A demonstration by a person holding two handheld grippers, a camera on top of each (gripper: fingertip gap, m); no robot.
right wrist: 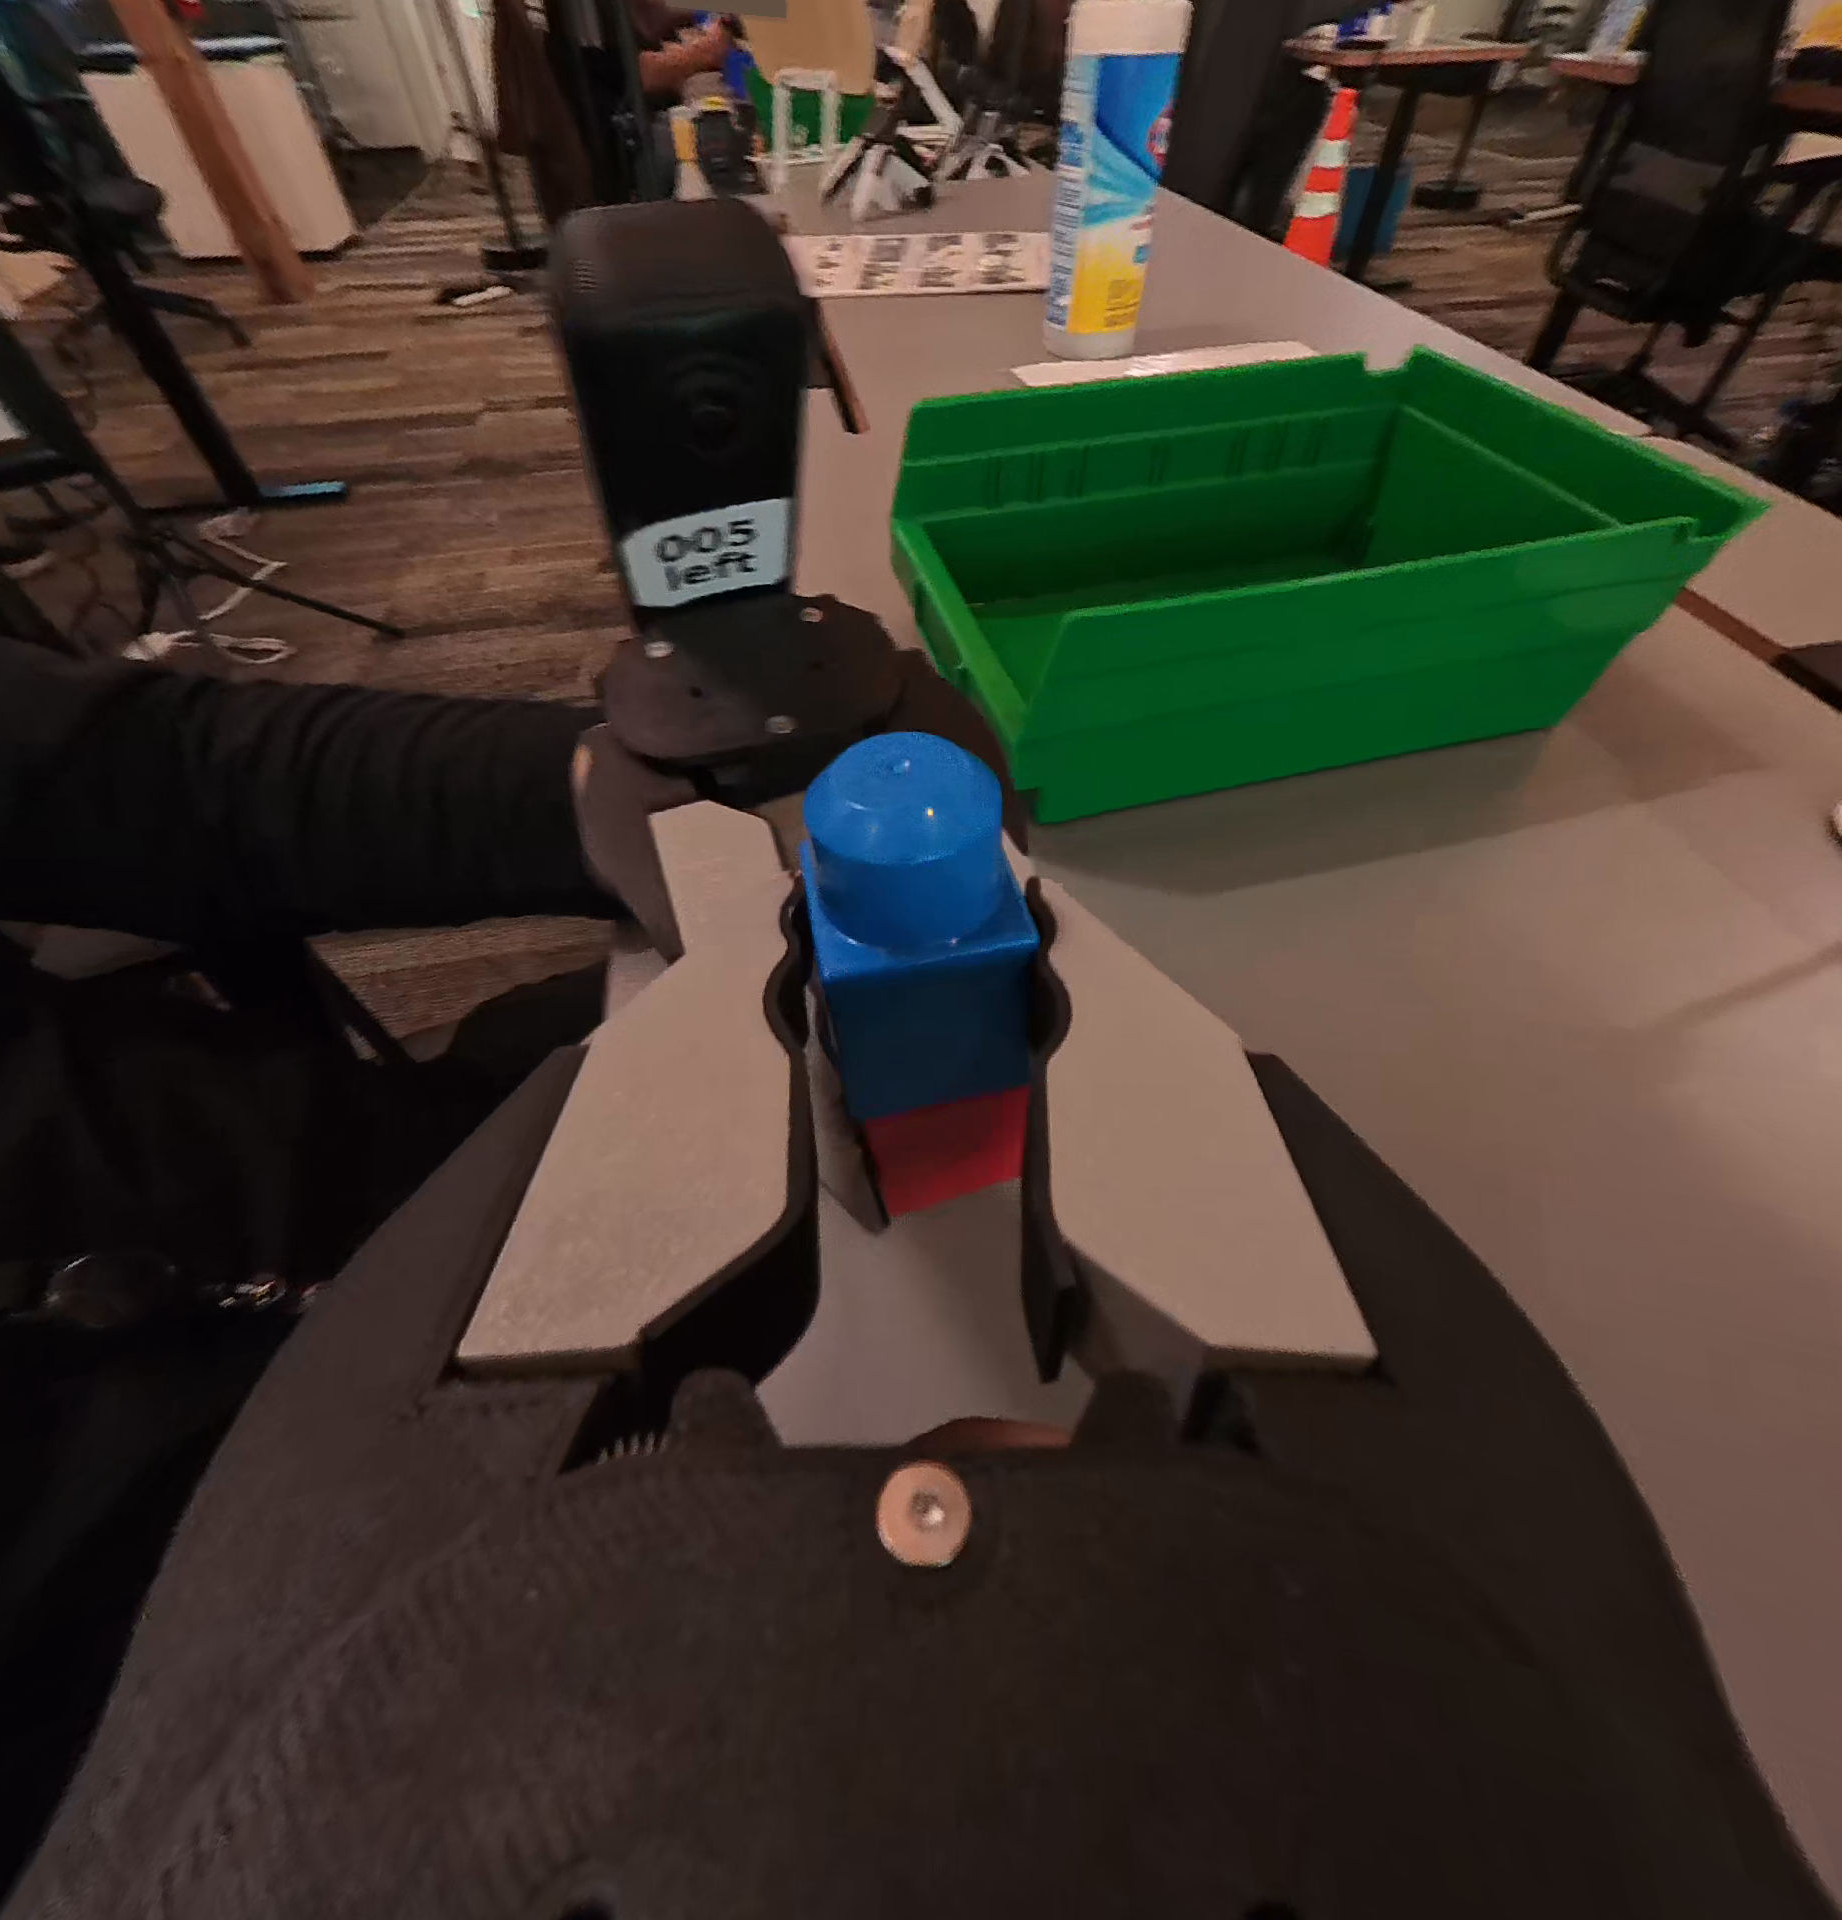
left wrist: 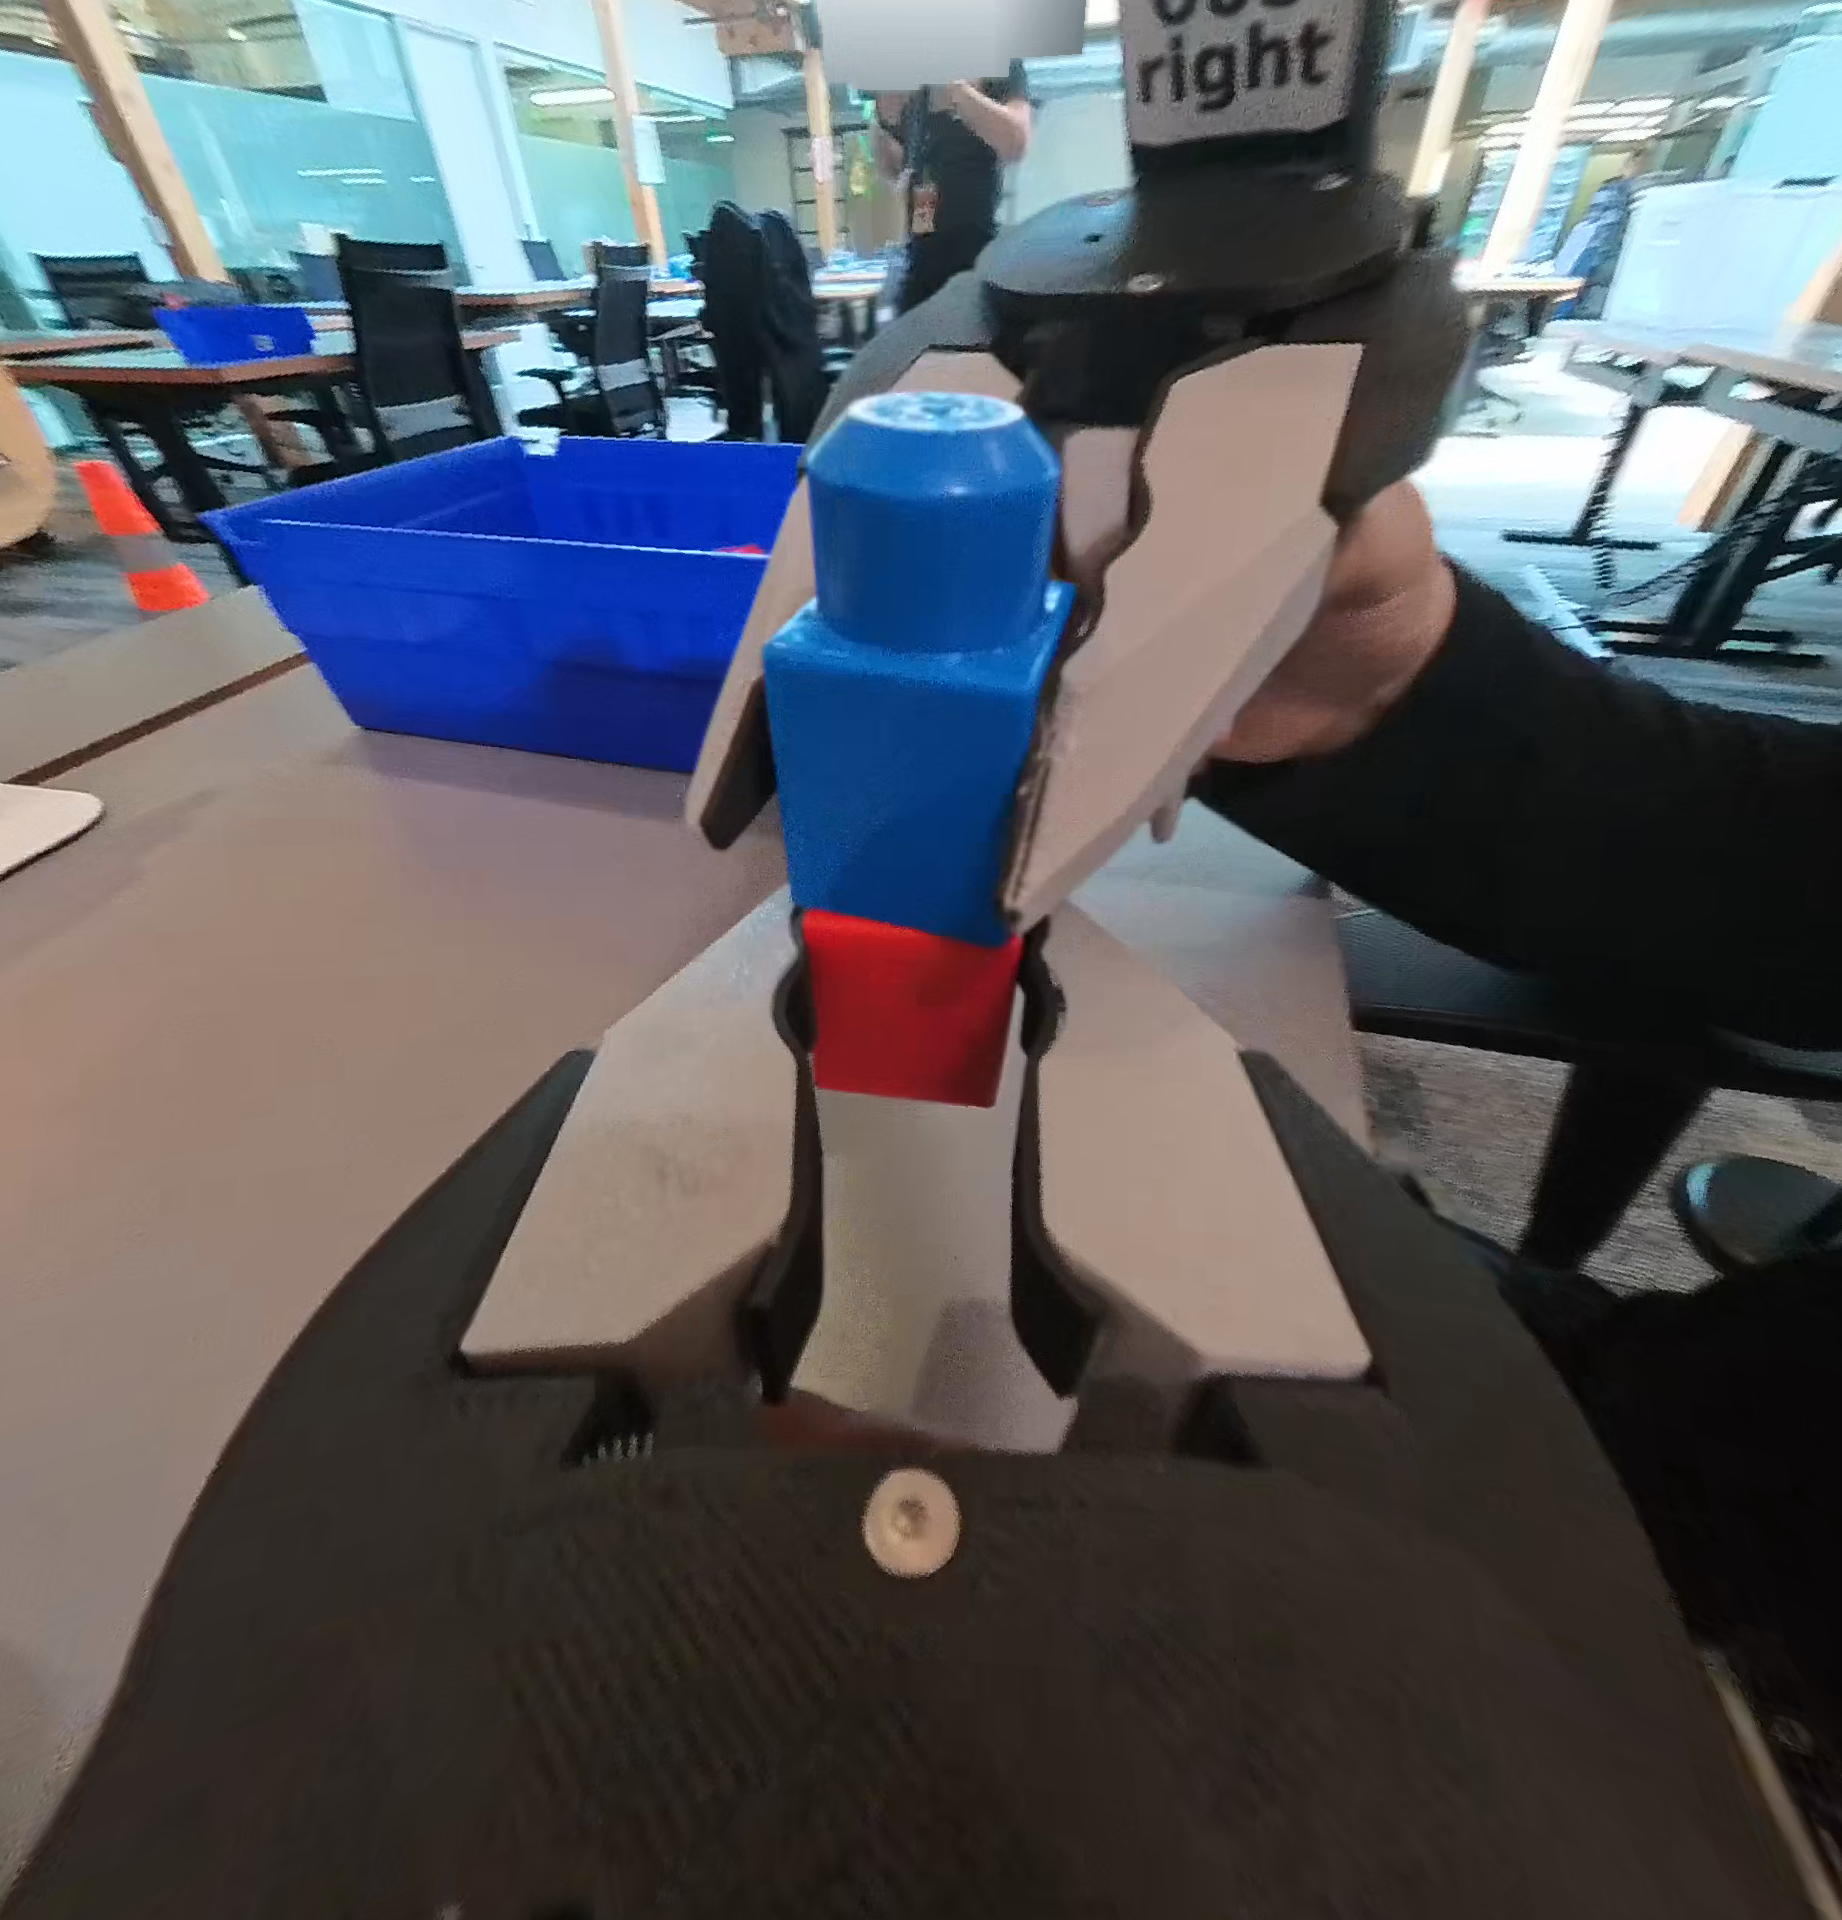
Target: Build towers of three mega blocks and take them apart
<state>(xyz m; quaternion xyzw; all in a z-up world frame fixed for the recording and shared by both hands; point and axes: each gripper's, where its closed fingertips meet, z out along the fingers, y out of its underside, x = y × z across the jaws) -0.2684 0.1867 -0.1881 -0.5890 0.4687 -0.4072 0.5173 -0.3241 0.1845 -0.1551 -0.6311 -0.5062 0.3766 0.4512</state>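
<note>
Green bin (right wrist: pixel 1312 665) looks bare; blue bin (left wrist: pixel 501 623) (something red inside).

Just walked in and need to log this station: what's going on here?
A person is working two handheld grippers above a grey table. The left gripper is shut on a red block, and the right gripper is shut on the blue block stacked on it. There are only two blocks. A blue bin and a green bin stand nearby.

Both wrist cameras face each other, close over the shared block stack (left wrist: pixel 901 821), apparently above the table (right wrist: pixel 1416 1039).
</note>
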